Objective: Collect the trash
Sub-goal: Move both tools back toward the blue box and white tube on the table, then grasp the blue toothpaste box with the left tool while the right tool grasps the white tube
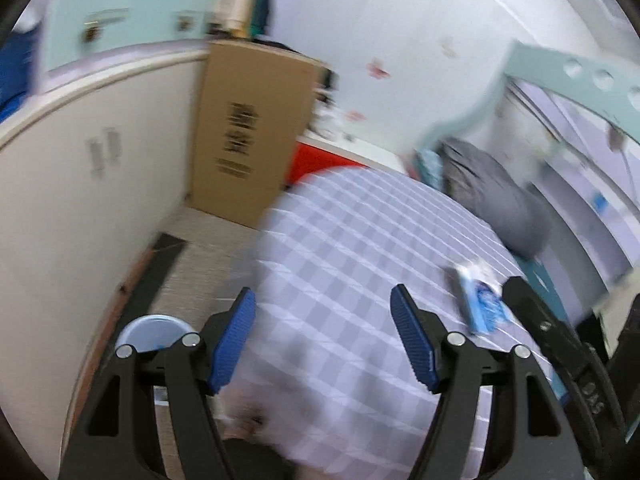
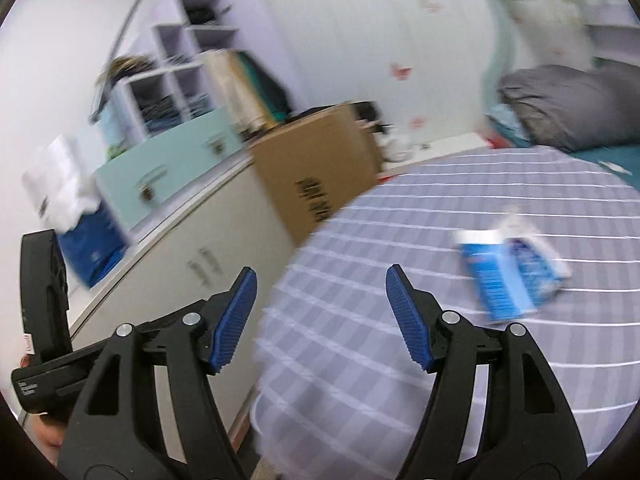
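- Left gripper [image 1: 323, 336]: blue ribbed pads spread wide, nothing between them. It hangs over the near end of the bed with the lilac-and-white checked cover [image 1: 360, 248].
- Right gripper [image 2: 321, 320]: also spread and empty, the same bed below it.
- Trash: a flat blue-and-white printed packet with a crumpled white plastic wrapper [image 2: 508, 276] lying loose on the bed cover, right of the right gripper and further in. In the left wrist view it sits just beside the right gripper's black body. Neither gripper touches it.
- Frames are motion-blurred, so I can't tell whether that's one piece or two overlapping.
- Handling guess: light, thin, soft film or card. It will flex and crinkle, is probably slick, and isn't fragile. The soft bedding underneath will give, so pads can press down around it.
- Where to grab: the raised crumpled white end or a long edge, pinched across the thin side. The flat face gives the pads no purchase.
- Risk: catching the bed cover along with the packet, or the film slipping out of a shallow pinch.
- Possible drop point: a round pale-blue bin rim [image 1: 154, 330] on the floor between bed and white cabinet [image 1: 80, 184], partly hidden behind the left gripper. Can't confirm it's a bin.
- Tall brown cardboard box [image 1: 252, 128] stands at the cabinet's far end; grey pillow [image 2: 568, 104] at the bed's far end.
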Demonstrator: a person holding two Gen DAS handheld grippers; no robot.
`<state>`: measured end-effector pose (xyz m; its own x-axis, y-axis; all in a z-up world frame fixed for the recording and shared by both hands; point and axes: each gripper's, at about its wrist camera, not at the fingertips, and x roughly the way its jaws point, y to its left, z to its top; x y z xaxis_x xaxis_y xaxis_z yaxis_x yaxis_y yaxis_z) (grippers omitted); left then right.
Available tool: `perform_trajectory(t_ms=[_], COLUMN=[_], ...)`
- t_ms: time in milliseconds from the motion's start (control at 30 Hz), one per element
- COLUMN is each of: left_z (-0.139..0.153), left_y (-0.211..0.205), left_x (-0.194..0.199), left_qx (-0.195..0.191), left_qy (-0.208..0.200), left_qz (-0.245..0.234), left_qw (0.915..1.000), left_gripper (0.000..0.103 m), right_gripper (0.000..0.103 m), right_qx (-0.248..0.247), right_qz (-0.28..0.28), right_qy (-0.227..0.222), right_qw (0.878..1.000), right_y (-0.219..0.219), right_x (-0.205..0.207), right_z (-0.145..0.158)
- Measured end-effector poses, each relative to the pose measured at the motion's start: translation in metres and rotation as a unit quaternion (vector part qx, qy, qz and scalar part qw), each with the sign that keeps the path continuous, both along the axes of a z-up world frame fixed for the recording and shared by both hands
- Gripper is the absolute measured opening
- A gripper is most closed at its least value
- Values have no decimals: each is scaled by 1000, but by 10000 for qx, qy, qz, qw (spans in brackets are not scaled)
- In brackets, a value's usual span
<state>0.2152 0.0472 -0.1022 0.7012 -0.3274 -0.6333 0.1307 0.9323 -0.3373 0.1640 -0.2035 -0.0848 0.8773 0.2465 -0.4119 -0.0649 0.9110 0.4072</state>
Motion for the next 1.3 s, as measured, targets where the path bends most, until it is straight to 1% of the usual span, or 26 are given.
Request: perform_trajectory(t_ms=[33, 100, 167, 200, 233, 267, 333, 367, 467, 500, 567, 600, 733, 833, 900, 1033, 1167, 1300], left_z=[-1, -3, -6, -8, -12, -16, -24, -28, -40, -45, -53, -55, -64, -68, -71, -72, -73, -73], left_y=[-25, -57, -96, -108, -122, -133, -156, -166, -189, -193, -199, -200, -211, -217, -219, -219, -223, -221], left_x=[2, 6, 11, 14, 16, 19, 28, 32, 46, 49, 57, 58, 65, 72, 75, 81, 85, 89], left_qx=[1, 100, 115, 107, 122, 161, 301, 376, 531, 544, 430, 421, 589, 570, 600, 558, 543, 483], left_qy=[39, 88, 81, 115, 200, 241, 247, 288, 368, 434, 567, 575, 573, 652, 681, 685, 678, 716], left_qz=[-235, -461, -822, -897, -939, -964, -1018, -1043, -1131, -1145, -1132, -1107, -1070, -1111, -1121, -1208, -1209, -1086], left_qw=[9997, 9989, 9965, 9958, 9953, 9949, 9940, 9934, 9915, 9910, 9910, 9913, 9909, 9900, 9895, 9887, 9889, 9903], left_gripper=[68, 68, 68, 68, 67, 67, 62, 62, 54, 49, 46, 44, 39, 34, 28, 22, 22, 22], right_gripper=[66, 66, 65, 63, 54, 50, 47, 47, 46, 46, 47, 47, 47, 46, 46, 46, 46, 46], right_qx=[18, 41, 62, 42, 31, 59, 104, 165, 214, 208, 222, 186, 133, 84, 55, 46, 102, 102], right_qz=[-171, -369, -565, -622, -659, -694, -694, -676, -604, -565, -508, -496, -275, -94, -95, 5, 91, 151], right_qy=[40, 124, 249, 337, 421, 515, 696, 775, 927, 975, 1039, 1058, 1261, 1442, 1490, 1584, 1636, 1672], right_qw=[9998, 9992, 9981, 9975, 9969, 9962, 9951, 9946, 9936, 9934, 9930, 9930, 9915, 9895, 9888, 9874, 9864, 9858], right_y=[-21, -49, -78, -89, -99, -110, -125, -133, -145, -147, -146, -145, -144, -140, -139, -139, -140, -138], right_x=[-3, -7, -9, -9, -9, -9, -6, -4, 1, 3, 13, 13, 28, 39, 44, 52, 55, 59], right_z=[-2, -7, -14, -18, -22, -28, -38, -43, -52, -55, -58, -61, -65, -69, -69, -70, -74, -74])
